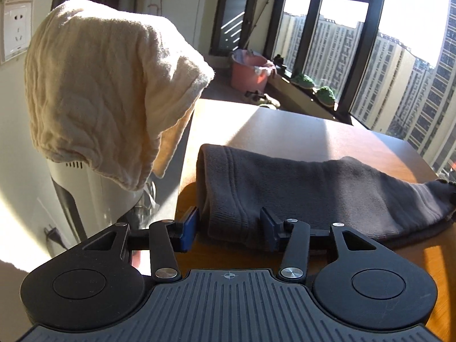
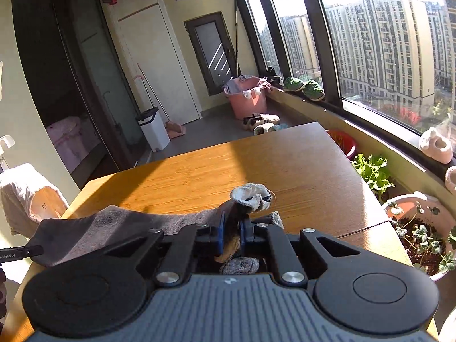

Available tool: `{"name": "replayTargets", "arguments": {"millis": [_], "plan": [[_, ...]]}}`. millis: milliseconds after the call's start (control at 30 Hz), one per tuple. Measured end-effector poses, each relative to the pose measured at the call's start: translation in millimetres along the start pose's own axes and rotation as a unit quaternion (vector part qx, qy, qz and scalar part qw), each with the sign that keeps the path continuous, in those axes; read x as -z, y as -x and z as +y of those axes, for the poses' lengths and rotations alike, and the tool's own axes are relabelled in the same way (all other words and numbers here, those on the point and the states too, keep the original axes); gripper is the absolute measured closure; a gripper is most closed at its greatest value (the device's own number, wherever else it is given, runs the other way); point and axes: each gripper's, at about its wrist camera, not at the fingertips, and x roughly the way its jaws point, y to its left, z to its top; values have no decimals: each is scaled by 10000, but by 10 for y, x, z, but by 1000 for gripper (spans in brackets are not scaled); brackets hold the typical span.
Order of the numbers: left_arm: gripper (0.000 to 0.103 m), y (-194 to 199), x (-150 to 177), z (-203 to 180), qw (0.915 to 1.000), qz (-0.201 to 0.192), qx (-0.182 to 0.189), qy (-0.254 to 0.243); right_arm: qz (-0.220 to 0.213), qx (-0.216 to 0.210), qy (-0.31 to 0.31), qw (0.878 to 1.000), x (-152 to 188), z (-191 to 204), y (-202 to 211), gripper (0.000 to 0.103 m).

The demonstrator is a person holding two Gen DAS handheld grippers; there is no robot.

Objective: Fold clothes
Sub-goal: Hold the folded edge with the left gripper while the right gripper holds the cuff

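Here my right tongs [image 2: 231, 235] pinch one end of the grey garment [image 1: 299, 193] lying across the wooden table [image 2: 285, 165] – an anchor for folding – while my left tongs [image 1: 229, 228] straddle its other end, pads not visibly pressing.

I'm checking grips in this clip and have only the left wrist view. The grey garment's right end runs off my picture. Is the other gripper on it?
Observer: Yes. The right wrist view shows the right gripper shut on the grey garment, with cloth bunched between its pads.
Operator: What does that end look like?
Observer: A white fuzzy cuff sticks out past the fingertips and appears lifted off the table.
Operator: Anything close by on that side?
Observer: A flowerpot with small plants stands just right of the table, under the window.
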Motion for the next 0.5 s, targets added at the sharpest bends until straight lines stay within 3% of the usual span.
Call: {"name": "replayTargets", "arguments": {"millis": [100,233,333,400,433,500], "plan": [[55,75,4,53,9999,-50,-89,-36,111,-79,-43,9999,2,-46,57,93],[52,167,67,140,9998,-84,-163,-77,552,156,-54,9983,283,-155,-75,93],[48,223,20,78,9990,-164,-324,-242,471,144,-240,9985,337,-268,-8,80],[46,314,-25,-12,9972,-347,-499,-432,474,203,-260,9983,317,-307,71,80],[44,373,-53,-60,9959,-475,-579,-500,437,278,-195,9985,307,-320,123,80],[29,504,-107,-143,9950,-696,-520,-489,329,369,-132,9987,276,-331,198,80]]}}
